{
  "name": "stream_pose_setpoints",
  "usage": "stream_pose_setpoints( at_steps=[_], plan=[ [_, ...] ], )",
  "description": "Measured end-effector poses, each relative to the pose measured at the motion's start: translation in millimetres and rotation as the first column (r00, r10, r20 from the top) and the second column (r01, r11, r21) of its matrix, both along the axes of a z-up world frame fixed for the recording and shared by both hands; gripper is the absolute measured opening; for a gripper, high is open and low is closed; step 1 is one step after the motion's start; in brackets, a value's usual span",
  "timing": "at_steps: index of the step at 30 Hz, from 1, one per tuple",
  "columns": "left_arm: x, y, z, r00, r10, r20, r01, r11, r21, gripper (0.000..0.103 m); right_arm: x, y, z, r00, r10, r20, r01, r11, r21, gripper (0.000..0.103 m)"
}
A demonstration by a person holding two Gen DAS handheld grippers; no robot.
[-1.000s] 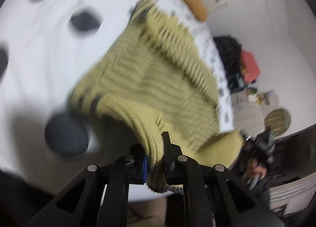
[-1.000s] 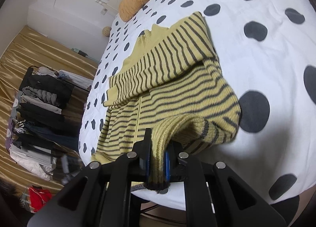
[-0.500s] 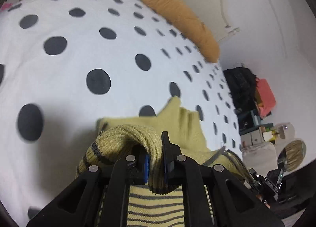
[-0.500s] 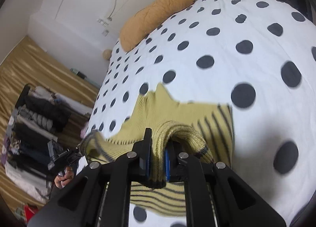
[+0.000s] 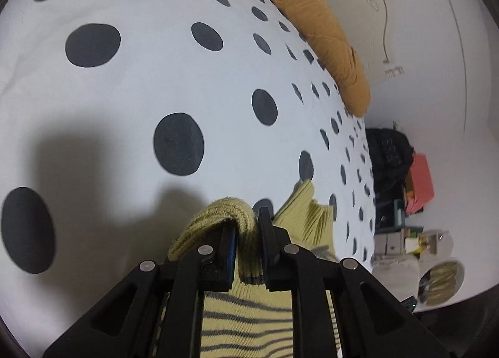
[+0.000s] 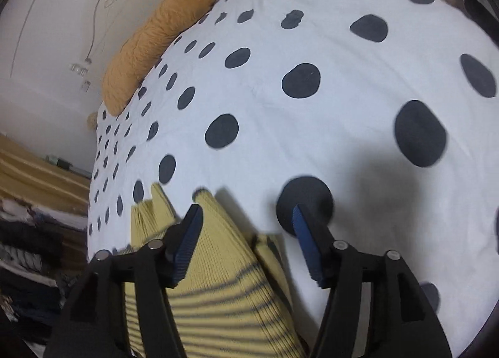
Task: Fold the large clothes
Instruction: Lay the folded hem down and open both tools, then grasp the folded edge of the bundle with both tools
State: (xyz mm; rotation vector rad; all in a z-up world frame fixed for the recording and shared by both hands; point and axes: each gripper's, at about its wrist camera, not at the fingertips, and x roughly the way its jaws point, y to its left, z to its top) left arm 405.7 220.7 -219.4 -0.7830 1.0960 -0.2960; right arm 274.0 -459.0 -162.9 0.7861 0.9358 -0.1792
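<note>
Now left gripper [image 5: 248, 244] pinches the sweater [image 5: 246, 317]; right gripper [image 6: 248, 242] gapes.

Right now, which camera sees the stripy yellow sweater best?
The right wrist view: the sweater lies broad between the open right gripper. The left wrist view mostly shows its bunched edge pinched in the left gripper.

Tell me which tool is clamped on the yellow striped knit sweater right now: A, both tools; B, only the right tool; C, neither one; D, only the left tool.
D: the left tool pinches a fold of the yellow striped knit sweater between its closed fingers, while the right tool stands wide open above the sweater on the white polka-dot bedspread.
</note>
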Motion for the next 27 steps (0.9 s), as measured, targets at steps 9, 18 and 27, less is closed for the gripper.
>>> stream_pose_setpoints(
  at_steps=[9, 18, 27],
  plan=[
    [-55, 82, 38, 0.961, 0.275, 0.016, -0.275, 0.959, 0.072, 0.088, -139, 61, -23, 0.995, 0.077, -0.063, -0.075, 0.997, 0.035, 0.074],
    [-207, 36, -36, 0.990, 0.066, -0.128, -0.081, 0.990, -0.117, 0.088, -196, 68, -77, 0.995, -0.079, -0.064, 0.096, 0.941, 0.325, 0.074],
    [-216, -14, -76, 0.988, 0.117, -0.101, -0.136, 0.970, -0.204, 0.088, -142, 88, -102, 0.995, -0.102, -0.012, 0.098, 0.901, 0.422, 0.076]
  ],
)
